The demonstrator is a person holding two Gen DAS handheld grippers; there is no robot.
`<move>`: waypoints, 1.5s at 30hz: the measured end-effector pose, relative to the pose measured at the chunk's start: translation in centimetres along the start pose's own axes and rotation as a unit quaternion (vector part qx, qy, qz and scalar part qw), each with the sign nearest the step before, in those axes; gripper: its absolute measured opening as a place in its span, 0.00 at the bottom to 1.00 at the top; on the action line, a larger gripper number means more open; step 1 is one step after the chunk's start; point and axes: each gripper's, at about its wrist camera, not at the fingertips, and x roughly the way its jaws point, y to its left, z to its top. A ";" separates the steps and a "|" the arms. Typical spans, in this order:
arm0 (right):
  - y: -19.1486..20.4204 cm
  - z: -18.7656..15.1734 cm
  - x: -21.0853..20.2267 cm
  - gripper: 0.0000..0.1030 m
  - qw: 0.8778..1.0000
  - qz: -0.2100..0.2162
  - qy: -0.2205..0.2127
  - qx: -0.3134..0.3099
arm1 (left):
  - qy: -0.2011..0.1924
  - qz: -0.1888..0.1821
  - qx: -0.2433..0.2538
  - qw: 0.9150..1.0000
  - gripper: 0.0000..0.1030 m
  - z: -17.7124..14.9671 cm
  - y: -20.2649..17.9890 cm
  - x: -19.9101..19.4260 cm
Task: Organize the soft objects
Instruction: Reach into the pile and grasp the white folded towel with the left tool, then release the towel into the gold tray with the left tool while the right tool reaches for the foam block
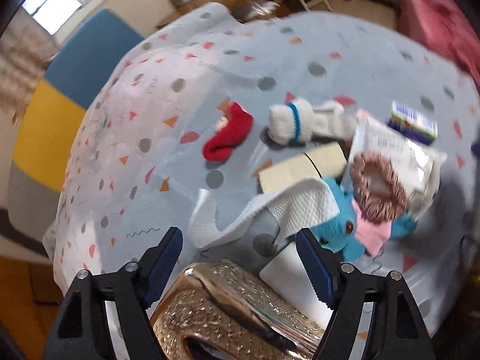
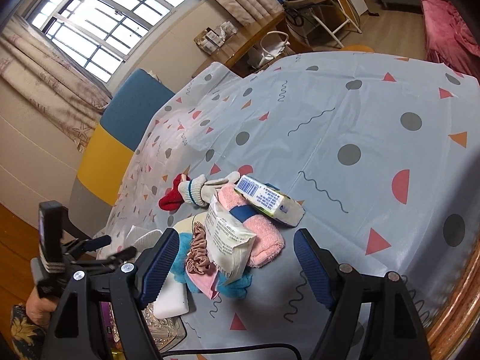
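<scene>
**Both grippers hover open over a pile of soft things**

The left gripper [image 1: 240, 258] hangs with its fingers spread and nothing between the pads, above a gold embossed box [image 1: 228, 309] at the near edge of the table. The right gripper [image 2: 237, 258] also stands spread and empty, just short of the pile.

The pile lies near the middle of the table. A blue plush toy [image 1: 339, 225] lies low in it, its eye turned toward the left gripper; which way its body runs is hard to make out. A brown scrunchie [image 1: 378, 189] rests on it, under a white crinkled packet [image 2: 228, 234]. A rolled pink towel [image 2: 264, 240] runs from far left to near right, with a boxed soap bar [image 2: 267, 201] lying across its far end. A white sock with a blue band [image 1: 288, 123] and a red sock [image 1: 228, 135] lie to the far left, the red one apart from the rest. A paper towel [image 1: 270, 213] lies crumpled just beyond the left gripper.

The tablecloth [image 2: 360, 114] is pale blue with dots, triangles and squiggles. Beyond it stand a blue and yellow chair back [image 2: 126, 126] and a barred window [image 2: 105, 21]. The left wrist view is blurred.
</scene>
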 end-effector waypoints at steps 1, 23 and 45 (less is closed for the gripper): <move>0.0 0.0 0.0 0.78 1.000 -0.001 0.001 0.000 | 0.004 -0.003 0.002 1.000 0.73 0.1 -0.2 0.4; 4.4 -2.3 4.5 0.66 0.982 0.057 0.156 -0.086 | -0.170 -0.137 -0.242 0.945 0.02 -3.3 7.2 -11.1; 11.7 -6.1 13.7 0.54 0.951 0.040 0.266 -0.152 | -0.304 -0.071 -0.400 0.862 0.02 -25.6 14.6 -23.5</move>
